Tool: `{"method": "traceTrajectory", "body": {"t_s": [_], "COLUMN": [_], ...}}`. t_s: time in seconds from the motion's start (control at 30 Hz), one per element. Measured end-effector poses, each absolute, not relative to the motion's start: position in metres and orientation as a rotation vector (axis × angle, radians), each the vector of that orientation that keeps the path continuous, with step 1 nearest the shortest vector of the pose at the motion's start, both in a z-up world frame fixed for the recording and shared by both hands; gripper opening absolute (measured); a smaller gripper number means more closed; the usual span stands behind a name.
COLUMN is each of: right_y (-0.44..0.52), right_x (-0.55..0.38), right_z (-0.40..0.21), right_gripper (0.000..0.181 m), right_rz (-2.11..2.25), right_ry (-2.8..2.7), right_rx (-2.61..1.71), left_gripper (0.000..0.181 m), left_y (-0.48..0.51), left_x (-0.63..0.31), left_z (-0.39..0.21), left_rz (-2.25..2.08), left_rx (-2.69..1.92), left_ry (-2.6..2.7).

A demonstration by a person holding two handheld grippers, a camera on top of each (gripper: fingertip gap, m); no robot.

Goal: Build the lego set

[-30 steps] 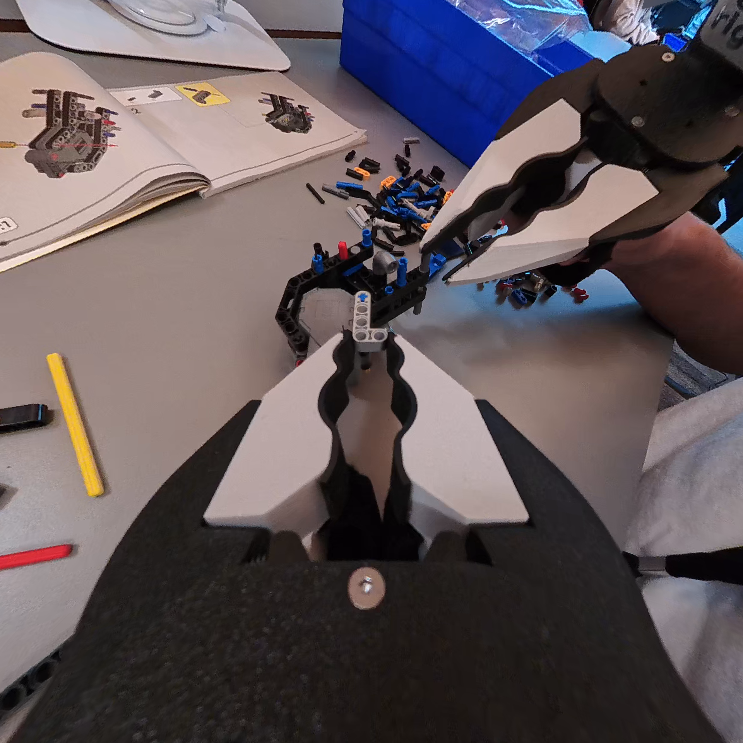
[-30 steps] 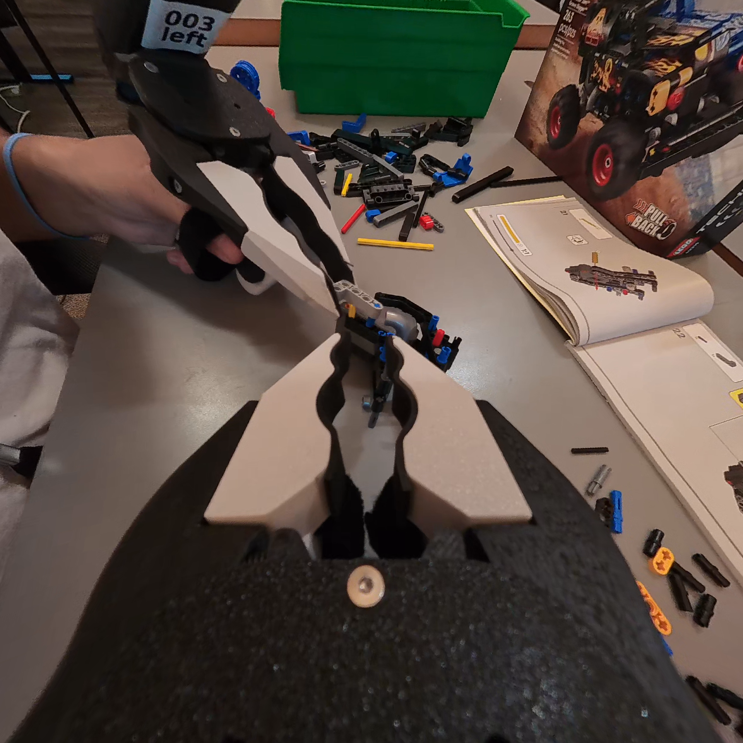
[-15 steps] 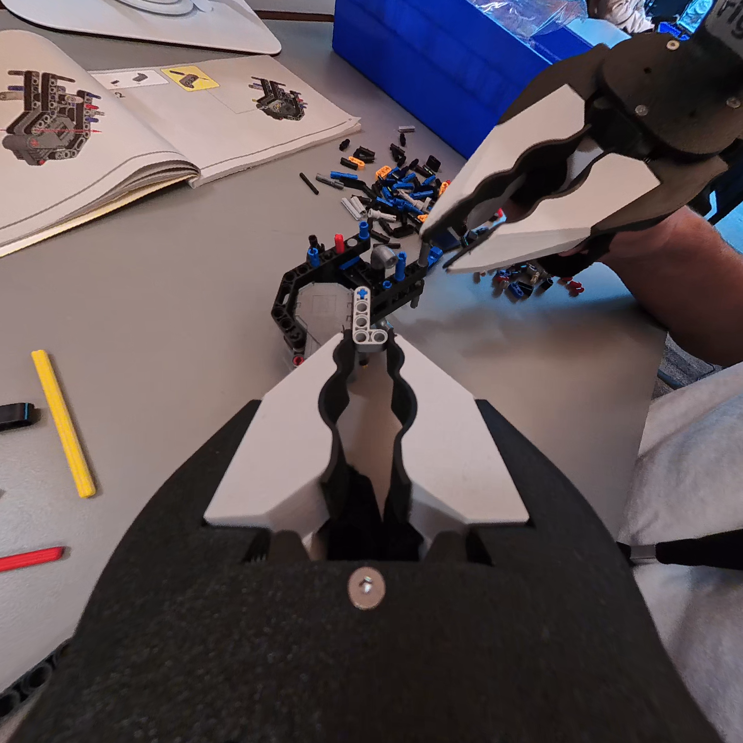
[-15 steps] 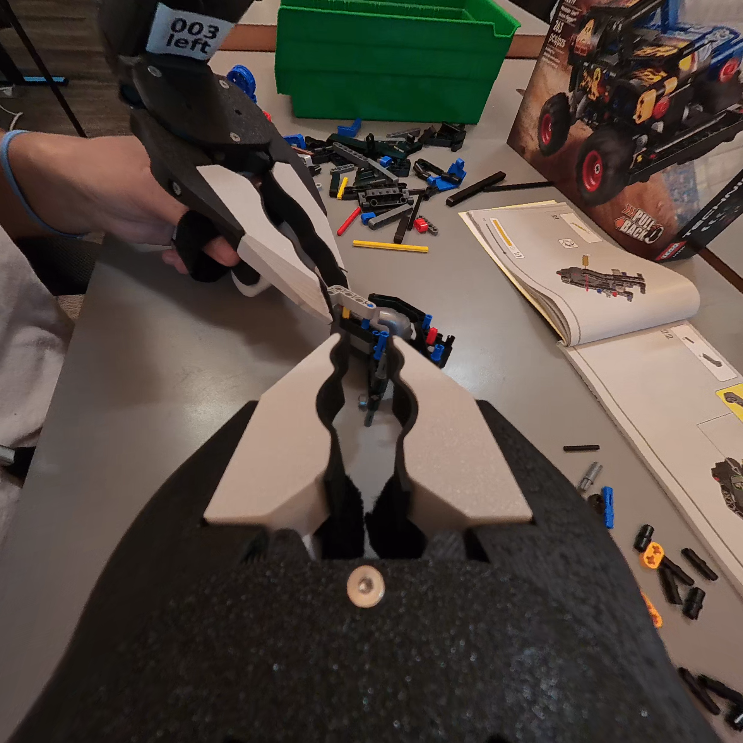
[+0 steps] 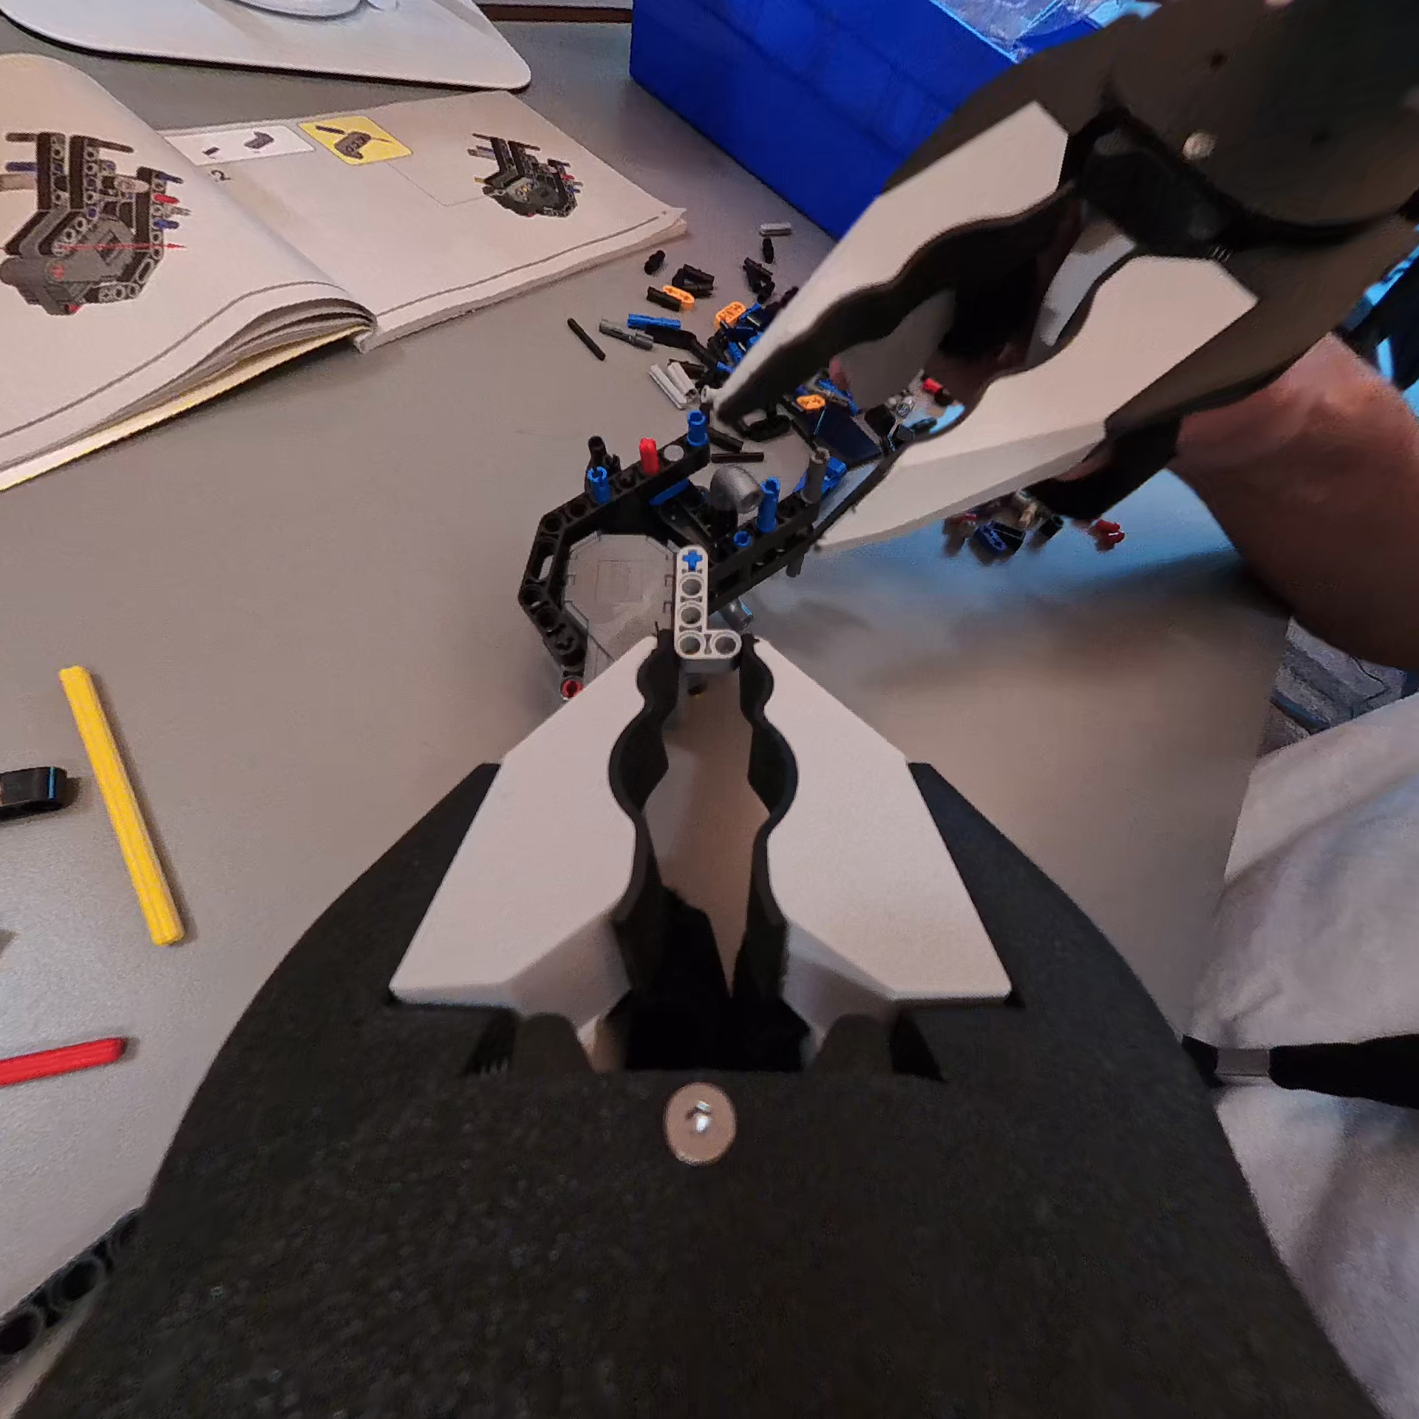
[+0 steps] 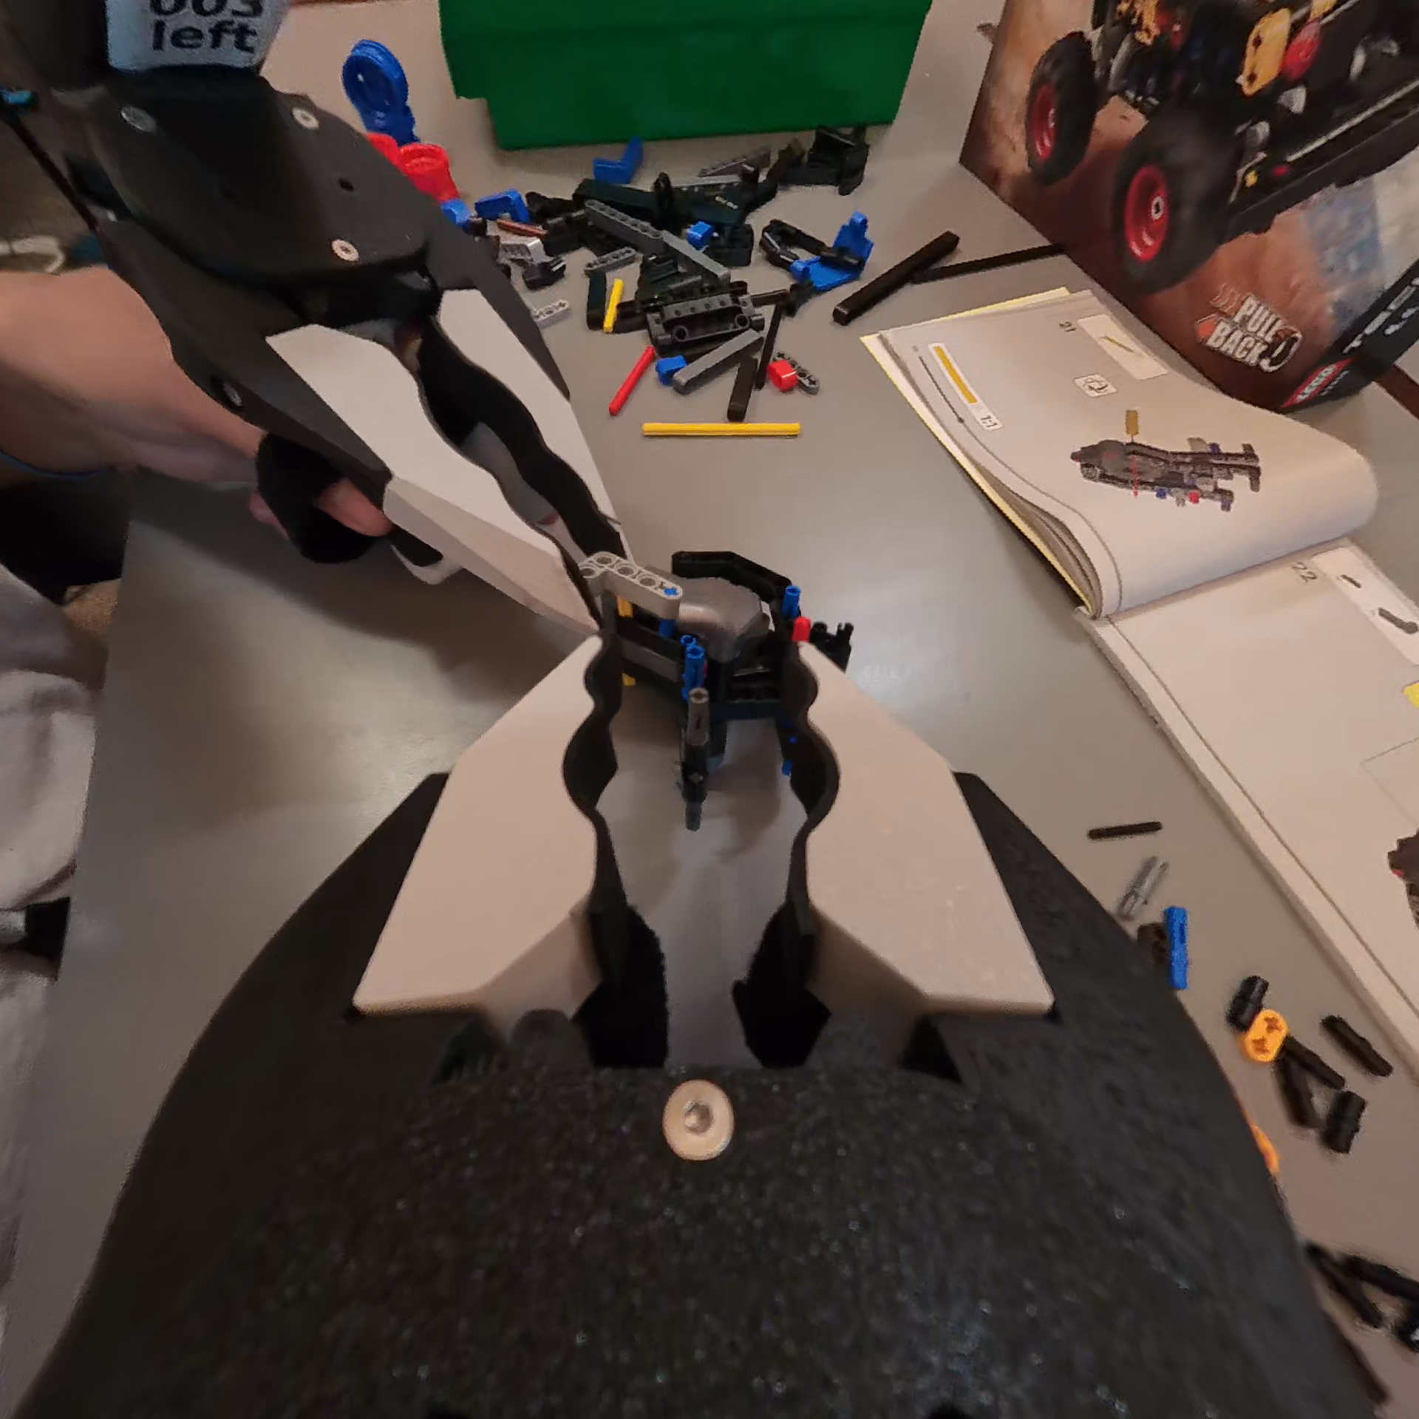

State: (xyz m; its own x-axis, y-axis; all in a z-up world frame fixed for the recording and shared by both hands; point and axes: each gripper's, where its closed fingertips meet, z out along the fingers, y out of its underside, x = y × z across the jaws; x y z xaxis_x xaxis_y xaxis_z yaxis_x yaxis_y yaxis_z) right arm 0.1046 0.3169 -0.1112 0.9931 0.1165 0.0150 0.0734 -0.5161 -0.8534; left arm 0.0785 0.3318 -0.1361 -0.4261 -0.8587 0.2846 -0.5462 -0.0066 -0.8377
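The black lego frame assembly [image 5: 614,514] with blue and red pins and a grey block lies on the grey table; it also shows in the right wrist view [image 6: 729,614]. My left gripper [image 5: 702,660] is shut on a light grey L-shaped beam [image 5: 695,614], held over the frame's near edge. In the right wrist view the left gripper [image 6: 595,606] holds this beam [image 6: 630,580] against the frame's top. My right gripper [image 6: 706,660] is open, its jaws standing either side of the frame's end. It enters the left wrist view from the upper right [image 5: 768,476].
An open instruction booklet [image 5: 230,253] [image 6: 1152,476] lies beyond the frame. A blue bin [image 5: 806,100], a green bin [image 6: 676,61] and the set's box [image 6: 1228,153] stand at the back. Loose parts [image 5: 691,307] [image 6: 691,292], a yellow axle [image 5: 123,806] and a red axle [image 5: 61,1060] lie about. One gripper's finger ends stand about 5 cm off the other's.
My right gripper's jaws have spread apart around the frame's end, where they were pinched close before. My left gripper still holds the L-shaped beam at the frame.
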Motion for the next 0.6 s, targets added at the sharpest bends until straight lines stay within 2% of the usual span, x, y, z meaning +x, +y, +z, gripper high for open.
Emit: {"method": "traceTrajectory", "body": {"t_s": [0.07, 0.37, 0.5, 0.6], "right_y": [0.319, 0.335, 0.326, 0.325], "right_x": [0.103, 0.108, 0.112, 0.116], "right_z": [-0.107, -0.105, -0.104, -0.125], "right_gripper": [0.044, 0.030, 0.050, 0.064], "right_rz": [0.038, -0.348, -0.016, -0.031], "right_ry": [-0.206, -0.580, -0.378, -0.391], "right_rx": [-2.149, -2.150, -2.201, -2.292], "left_gripper": [0.014, 0.014, 0.014, 0.014], "left_y": [0.332, 0.331, 0.331, 0.331], "left_x": [0.078, 0.078, 0.078, 0.078], "left_z": [-0.136, -0.138, -0.139, -0.139], "left_rz": [-1.397, -1.363, -1.339, -1.328], "left_rx": [-1.453, -1.442, -1.427, -1.421], "left_ry": [1.962, 1.976, 1.973, 1.972]}}
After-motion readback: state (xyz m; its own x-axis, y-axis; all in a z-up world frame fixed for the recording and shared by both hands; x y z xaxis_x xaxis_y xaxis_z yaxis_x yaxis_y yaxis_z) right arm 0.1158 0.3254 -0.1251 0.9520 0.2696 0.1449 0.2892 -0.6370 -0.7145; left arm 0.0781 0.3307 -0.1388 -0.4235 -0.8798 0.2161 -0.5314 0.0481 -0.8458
